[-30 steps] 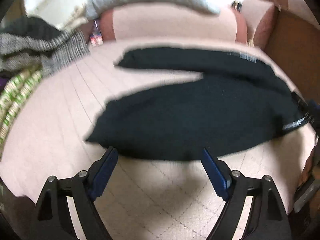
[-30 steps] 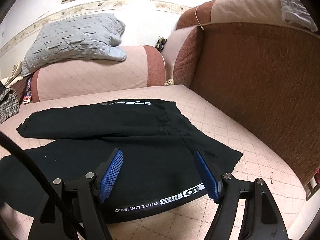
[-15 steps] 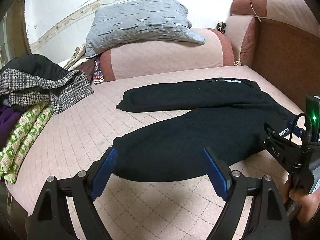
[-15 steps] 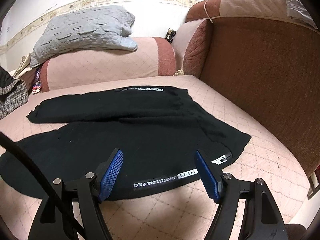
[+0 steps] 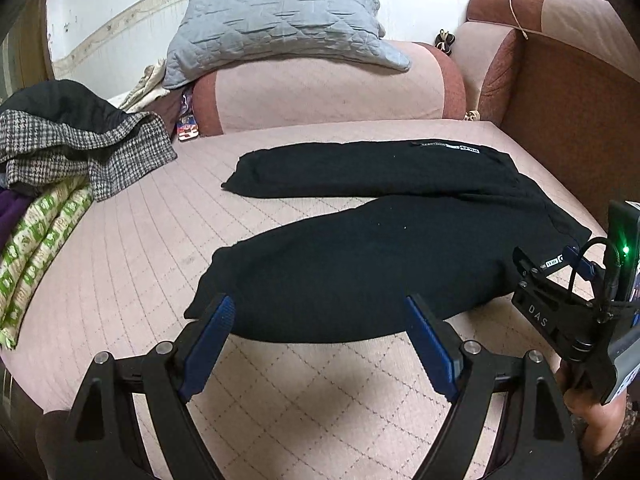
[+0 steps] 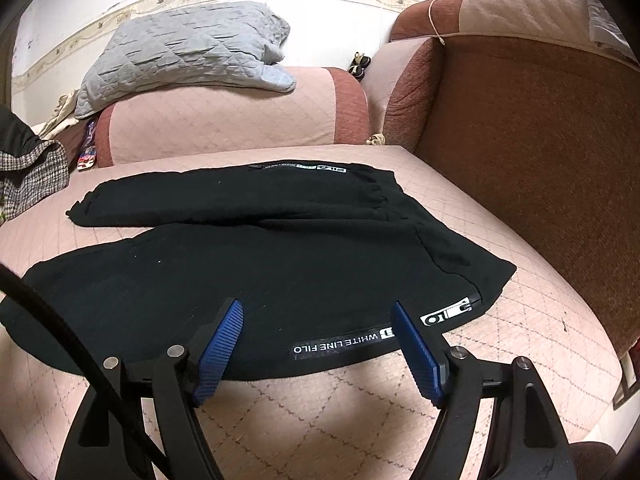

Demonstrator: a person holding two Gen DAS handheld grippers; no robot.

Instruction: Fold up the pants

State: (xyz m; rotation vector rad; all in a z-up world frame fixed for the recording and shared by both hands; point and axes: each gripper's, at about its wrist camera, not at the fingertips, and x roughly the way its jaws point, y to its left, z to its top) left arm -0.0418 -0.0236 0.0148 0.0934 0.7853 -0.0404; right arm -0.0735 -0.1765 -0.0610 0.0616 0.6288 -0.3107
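Black pants (image 5: 360, 256) lie flat on the pink quilted sofa seat (image 5: 140, 248), legs spread in a V toward the left, waist at the right. They also show in the right wrist view (image 6: 280, 264), with a white-lettered stripe (image 6: 344, 342) along the near edge. My left gripper (image 5: 320, 320) is open and empty, just short of the near leg's edge. My right gripper (image 6: 316, 322) is open and empty, above the near edge close to the waist. The right gripper's body (image 5: 576, 312) shows at the right of the left wrist view.
A grey quilted pillow (image 5: 276, 24) lies on the sofa armrest (image 5: 328, 92) at the back. A pile of clothes (image 5: 60, 144) sits at the left. The brown sofa backrest (image 6: 540, 152) rises at the right. A small packet (image 5: 188, 130) lies by the armrest.
Both grippers have pulled back and up from the pants, so more of the sofa and pants shows. The pants lie as before. Both grippers stay open.
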